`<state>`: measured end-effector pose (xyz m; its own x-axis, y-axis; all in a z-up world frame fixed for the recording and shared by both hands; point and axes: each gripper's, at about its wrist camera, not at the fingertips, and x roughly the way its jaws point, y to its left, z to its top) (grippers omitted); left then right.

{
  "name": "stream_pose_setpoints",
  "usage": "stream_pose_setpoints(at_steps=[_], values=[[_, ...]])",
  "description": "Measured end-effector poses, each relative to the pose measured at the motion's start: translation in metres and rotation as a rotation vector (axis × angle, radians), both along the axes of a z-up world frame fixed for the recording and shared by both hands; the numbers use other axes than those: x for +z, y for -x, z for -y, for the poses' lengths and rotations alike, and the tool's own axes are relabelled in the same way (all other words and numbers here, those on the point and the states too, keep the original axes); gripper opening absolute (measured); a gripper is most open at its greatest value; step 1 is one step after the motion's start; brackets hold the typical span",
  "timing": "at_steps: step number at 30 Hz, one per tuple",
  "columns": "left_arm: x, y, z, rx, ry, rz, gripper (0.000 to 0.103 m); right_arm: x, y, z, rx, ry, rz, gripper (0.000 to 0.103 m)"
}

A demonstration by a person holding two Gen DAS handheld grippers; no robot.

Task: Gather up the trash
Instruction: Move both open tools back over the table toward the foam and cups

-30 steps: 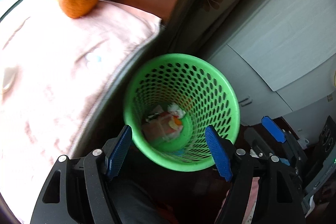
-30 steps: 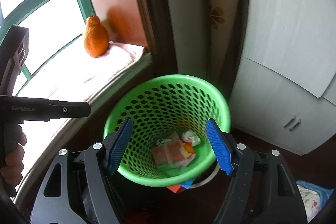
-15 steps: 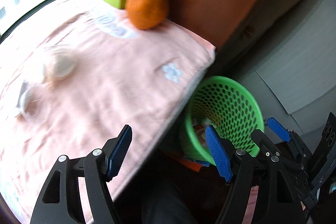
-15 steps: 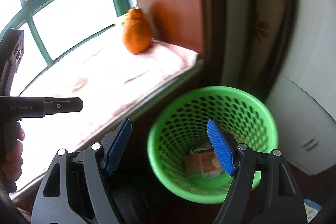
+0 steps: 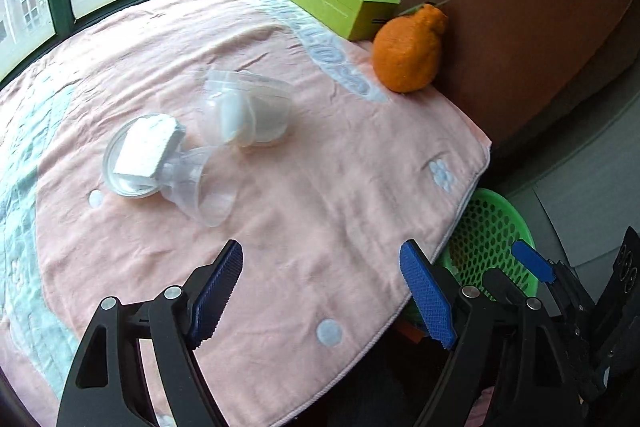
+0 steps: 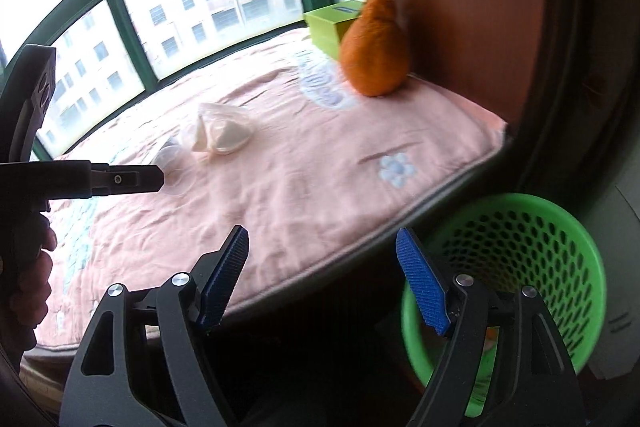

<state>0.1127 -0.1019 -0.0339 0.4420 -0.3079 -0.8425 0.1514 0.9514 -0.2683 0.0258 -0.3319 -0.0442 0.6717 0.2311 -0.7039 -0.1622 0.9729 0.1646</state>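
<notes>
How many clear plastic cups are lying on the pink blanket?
3, as far as visible: one tipped cup mid-blanket holding white paper, one on its side nearer the camera, and a flattened one under a white wad. Nested cups may be hidden.

Window seat, non-task items as I see them.
One pink blanket point(image 5: 320, 195) with pale flower and dot prints; one orange fruit point(image 5: 408, 53) at its far corner, just beside a green box point(image 5: 340, 1); green-framed window point(image 6: 132, 39) behind, buildings outside.
</notes>
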Motion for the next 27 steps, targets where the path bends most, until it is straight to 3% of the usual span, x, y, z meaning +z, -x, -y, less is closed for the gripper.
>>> stream_pose_setpoints(at_steps=[15,27], values=[[-0.012,-0.008,-0.109,0.174,-0.002,-0.023,0.078,-0.008,-0.045,-0.091,0.199,-0.081,-0.063,0.080],[-0.019,-0.015,-0.164,0.252,0.019,-0.022,0.078,-0.028,-0.094,-0.162,0.375,-0.177,-0.120,0.081]])
